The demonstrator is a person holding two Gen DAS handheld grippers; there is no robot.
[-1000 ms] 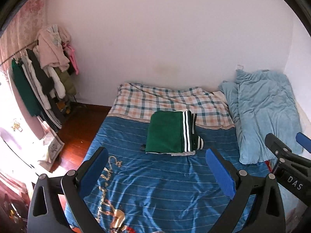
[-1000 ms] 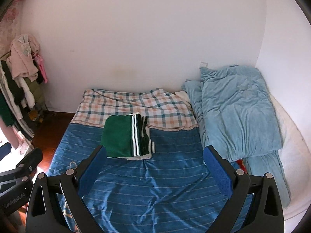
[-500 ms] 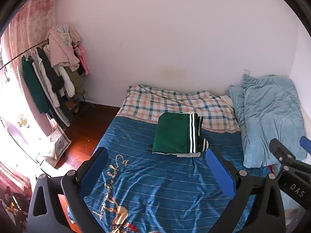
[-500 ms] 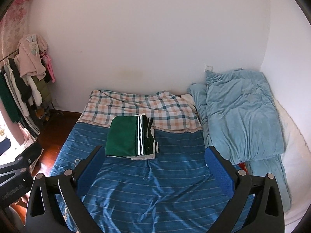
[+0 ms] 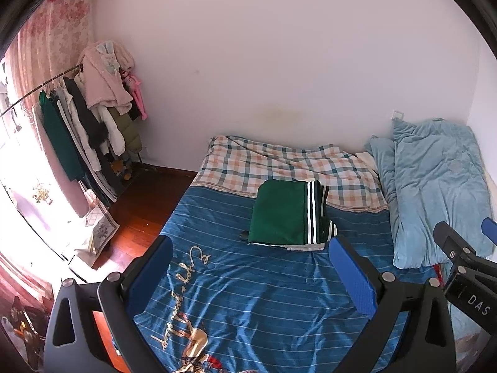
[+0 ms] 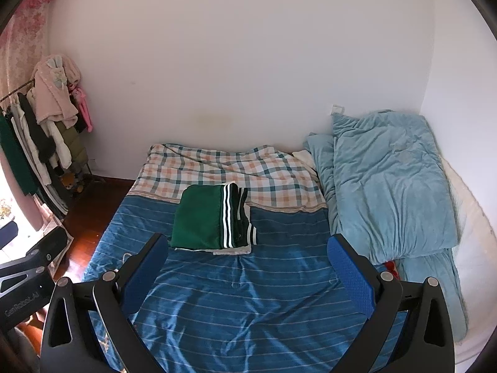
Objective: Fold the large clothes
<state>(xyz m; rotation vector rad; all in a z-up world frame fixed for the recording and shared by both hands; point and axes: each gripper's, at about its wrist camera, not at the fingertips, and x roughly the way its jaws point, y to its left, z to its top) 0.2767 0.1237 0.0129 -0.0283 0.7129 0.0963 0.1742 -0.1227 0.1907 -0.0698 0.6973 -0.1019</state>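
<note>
A: Left wrist view, entry. The left gripper (image 5: 250, 275) has its blue-padded fingers (image 5: 352, 276) spread wide, nothing between them, held up above the blue striped bedsheet (image 5: 264, 295). At the right edge of this view a black arm of the right gripper (image 5: 459, 261) shows.

B: Right wrist view agrees. The right gripper (image 6: 247, 272) is equally wide and empty, over the same blue striped bedsheet (image 6: 248, 295).

A: Task item: a folded green garment with black-and-white striped trim (image 5: 287, 214), a compact rectangular bundle lying flat mid-bed. It straddles the seam where the sheet meets the orange-and-teal checked blanket (image 5: 279, 164).

B: Confirmed, the folded green garment (image 6: 208, 219) is well apart from both grippers. Long axis?

A: Runs from the near bed edge toward the back wall, slightly tilted. The striped trim lies along the right side, facing the folded light-blue quilt (image 5: 435, 186). A pale layer peeks out under the near edge.

B: Surroundings: rack of hanging clothes (image 6: 40, 130) far left, dark wooden floor (image 5: 133, 211) beside the bed.
</note>
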